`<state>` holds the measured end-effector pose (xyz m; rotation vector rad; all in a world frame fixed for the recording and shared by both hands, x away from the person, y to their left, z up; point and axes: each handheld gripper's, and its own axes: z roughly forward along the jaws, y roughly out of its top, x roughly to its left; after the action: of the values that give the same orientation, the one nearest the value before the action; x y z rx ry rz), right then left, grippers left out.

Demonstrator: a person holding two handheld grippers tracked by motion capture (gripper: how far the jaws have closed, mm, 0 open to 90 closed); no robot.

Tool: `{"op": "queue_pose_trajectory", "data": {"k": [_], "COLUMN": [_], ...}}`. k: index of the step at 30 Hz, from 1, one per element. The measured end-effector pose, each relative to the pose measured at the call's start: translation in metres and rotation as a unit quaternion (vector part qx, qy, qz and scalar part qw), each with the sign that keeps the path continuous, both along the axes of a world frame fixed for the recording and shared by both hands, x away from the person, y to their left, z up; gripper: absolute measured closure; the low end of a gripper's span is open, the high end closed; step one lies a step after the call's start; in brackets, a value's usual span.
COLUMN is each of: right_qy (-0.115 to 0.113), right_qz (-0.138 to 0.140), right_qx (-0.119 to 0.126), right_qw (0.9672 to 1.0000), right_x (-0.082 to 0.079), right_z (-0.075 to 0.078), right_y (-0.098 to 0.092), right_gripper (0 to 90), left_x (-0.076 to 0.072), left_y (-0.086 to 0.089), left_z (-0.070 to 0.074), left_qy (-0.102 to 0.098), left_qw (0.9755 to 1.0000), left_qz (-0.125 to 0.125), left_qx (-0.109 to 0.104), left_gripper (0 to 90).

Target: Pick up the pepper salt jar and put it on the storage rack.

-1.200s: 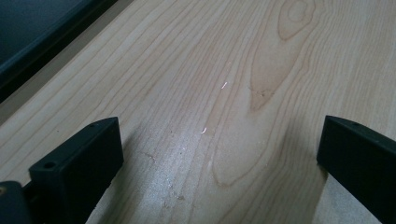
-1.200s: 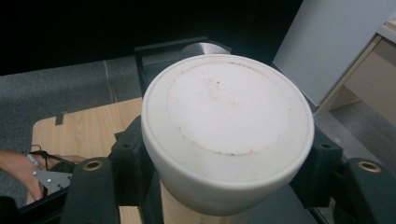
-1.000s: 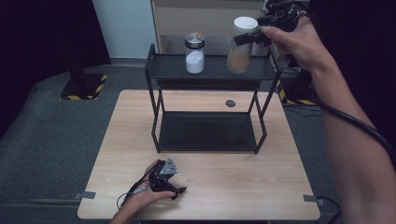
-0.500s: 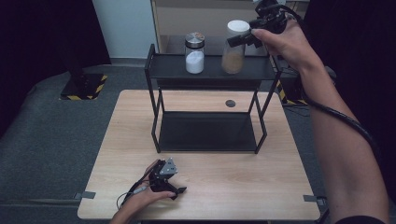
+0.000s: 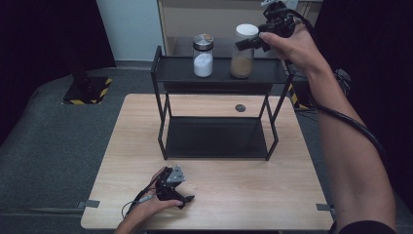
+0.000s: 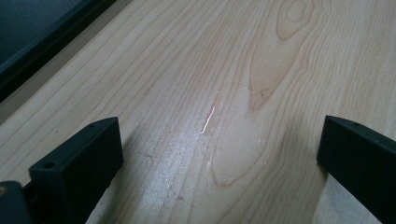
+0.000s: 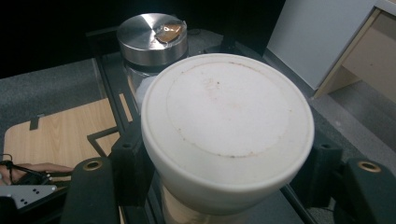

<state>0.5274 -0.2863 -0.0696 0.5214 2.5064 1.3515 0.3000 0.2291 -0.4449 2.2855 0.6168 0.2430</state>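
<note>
A clear jar with a white lid (image 5: 243, 51) and brown contents is on the top shelf of the black rack (image 5: 219, 75). My right gripper (image 5: 246, 44) is shut on it just under the lid, and in the right gripper view the white lid (image 7: 227, 126) sits between the black jaws of the right gripper (image 7: 227, 186). Its base looks level with the second jar (image 5: 203, 55), which has a metal lid (image 7: 152, 32) and white contents and stands close to its left. My left gripper (image 5: 182, 199) rests on the table's front edge, and the left gripper (image 6: 219, 154) is open over bare wood.
The rack's lower shelf (image 5: 216, 139) lies bare on the wooden table (image 5: 272, 195). A small dark round spot (image 5: 240, 107) marks the tabletop behind the rack. A pale wooden cabinet (image 5: 214, 19) stands behind, and grey floor surrounds the table.
My right hand has carried the white-lidded jar a little left and down, closer to the metal-lidded jar. The left hand has stayed put.
</note>
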Motion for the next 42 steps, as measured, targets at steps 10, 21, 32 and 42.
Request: {"op": "queue_pose_trajectory", "data": {"k": [10, 21, 32, 42], "right_qy": [0.001, -0.002, -0.004, -0.001], "right_qz": [-0.003, -0.009, -0.009, -0.006], "right_qx": [0.001, 0.004, 0.007, 0.011], "right_qw": [1.0000, 0.9999, 0.9999, 0.9999], "right_x": [0.002, -0.001, -0.001, -0.005], "right_z": [-0.004, -0.005, -0.006, -0.007], "right_y": [-0.001, -0.001, -0.002, -0.012], "right_gripper": [34.8, 34.4, 34.1, 19.6], "left_x": [0.000, -0.001, 0.000, 0.000], "left_y": [0.000, 0.000, 0.000, 0.000], "left_z": [0.000, 0.000, 0.000, 0.000], "left_qy": [0.000, 0.000, 0.000, 0.000], "left_qw": [1.0000, 1.0000, 1.0000, 1.0000], "left_qz": [0.000, 0.001, 0.001, 0.001], "left_qx": [0.000, -0.001, 0.000, -0.001], "left_gripper": [0.0, 0.0, 0.0, 0.0]}}
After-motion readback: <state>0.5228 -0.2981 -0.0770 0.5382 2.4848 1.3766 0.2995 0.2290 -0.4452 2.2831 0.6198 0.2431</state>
